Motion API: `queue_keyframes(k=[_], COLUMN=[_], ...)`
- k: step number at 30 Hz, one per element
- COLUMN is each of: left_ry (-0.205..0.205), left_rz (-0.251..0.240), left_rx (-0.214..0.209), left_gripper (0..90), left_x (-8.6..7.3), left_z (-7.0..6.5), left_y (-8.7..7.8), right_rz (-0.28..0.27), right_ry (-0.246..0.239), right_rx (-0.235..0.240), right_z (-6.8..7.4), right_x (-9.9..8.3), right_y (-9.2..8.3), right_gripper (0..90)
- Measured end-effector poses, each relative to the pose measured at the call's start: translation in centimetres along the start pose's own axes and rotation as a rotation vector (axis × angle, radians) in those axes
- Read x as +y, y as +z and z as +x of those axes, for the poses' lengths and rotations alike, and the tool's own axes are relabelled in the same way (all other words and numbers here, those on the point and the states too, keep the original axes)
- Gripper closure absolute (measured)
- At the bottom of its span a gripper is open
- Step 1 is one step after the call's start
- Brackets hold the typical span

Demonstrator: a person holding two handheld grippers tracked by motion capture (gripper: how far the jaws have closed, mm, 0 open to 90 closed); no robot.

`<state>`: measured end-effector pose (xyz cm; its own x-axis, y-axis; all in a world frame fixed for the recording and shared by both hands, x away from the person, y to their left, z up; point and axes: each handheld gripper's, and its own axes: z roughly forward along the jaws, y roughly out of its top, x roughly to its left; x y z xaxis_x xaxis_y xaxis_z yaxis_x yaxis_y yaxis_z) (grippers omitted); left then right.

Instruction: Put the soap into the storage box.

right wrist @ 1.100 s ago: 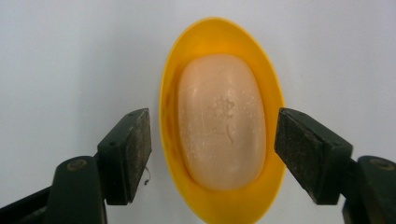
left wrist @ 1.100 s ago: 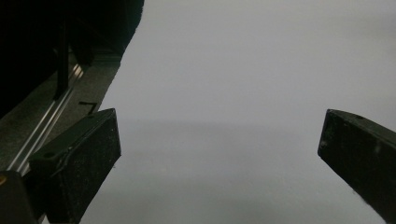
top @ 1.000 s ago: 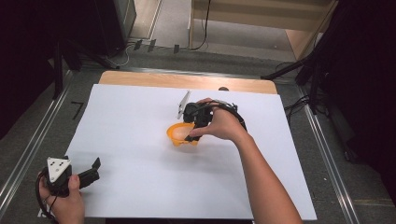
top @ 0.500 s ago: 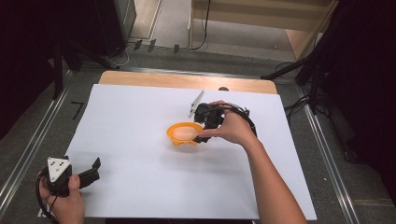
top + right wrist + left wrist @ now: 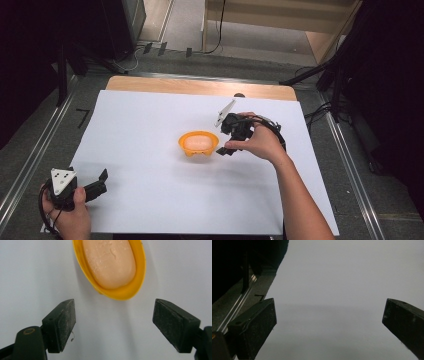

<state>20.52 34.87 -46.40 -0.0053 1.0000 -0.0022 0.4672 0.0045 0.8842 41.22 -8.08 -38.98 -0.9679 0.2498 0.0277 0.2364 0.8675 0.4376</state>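
My right claw (image 5: 113, 325), spread & empty, sits below yellow oval plastic dish (image 5: 117, 291) w/ wet, slippery-looking peach soap bar (image 5: 110, 261); I'd grip the rim.

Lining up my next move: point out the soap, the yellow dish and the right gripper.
soap (image 5: 109, 262), right gripper view, its top face.
yellow dish (image 5: 120, 293), right gripper view, near rim.
right gripper (image 5: 113, 325), right gripper view, midway between fingertips.

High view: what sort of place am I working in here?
Probably a lab recording bench: a table under a white sheet, metal rails alongside, cables on the floor, and a lone orange soap dish.
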Motion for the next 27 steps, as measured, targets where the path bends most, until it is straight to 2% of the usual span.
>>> queue_keyframes(k=[6,11,15,22,23,27], left_ry=[0.001,0.0,0.001,0.004,0.004,0.004], left_rz=[-0.001,0.0,0.0,0.002,0.002,0.001], left_rx=[0.0,0.0,0.001,0.001,0.001,0.0], left_gripper=[0.0,0.0,0.0,0.0,0.0,0.0], left_x=[0.0,0.0,0.0,0.0,0.0,0.0], left_z=[0.0,0.0,0.0,0.0,0.0,0.0], left_y=[0.0,0.0,0.0,0.0,0.0,0.0], right_rz=[-0.008,-0.015,-0.027,-0.023,-0.026,-0.029], right_ry=[0.036,0.061,0.092,0.129,0.152,0.164], right_rx=[-0.001,-0.024,-0.025,-0.054,-0.054,-0.064], right_z=[0.0,-0.1,-0.1,-0.1,0.0,0.0], right_x=[-1.3,-2.4,-3.5,-4.8,-5.1,-5.7], right_y=[-0.4,-0.5,-0.6,-0.5,-0.5,-0.4], right_gripper=[19.3,18.8,18.6,18.2,18.2,18.0])
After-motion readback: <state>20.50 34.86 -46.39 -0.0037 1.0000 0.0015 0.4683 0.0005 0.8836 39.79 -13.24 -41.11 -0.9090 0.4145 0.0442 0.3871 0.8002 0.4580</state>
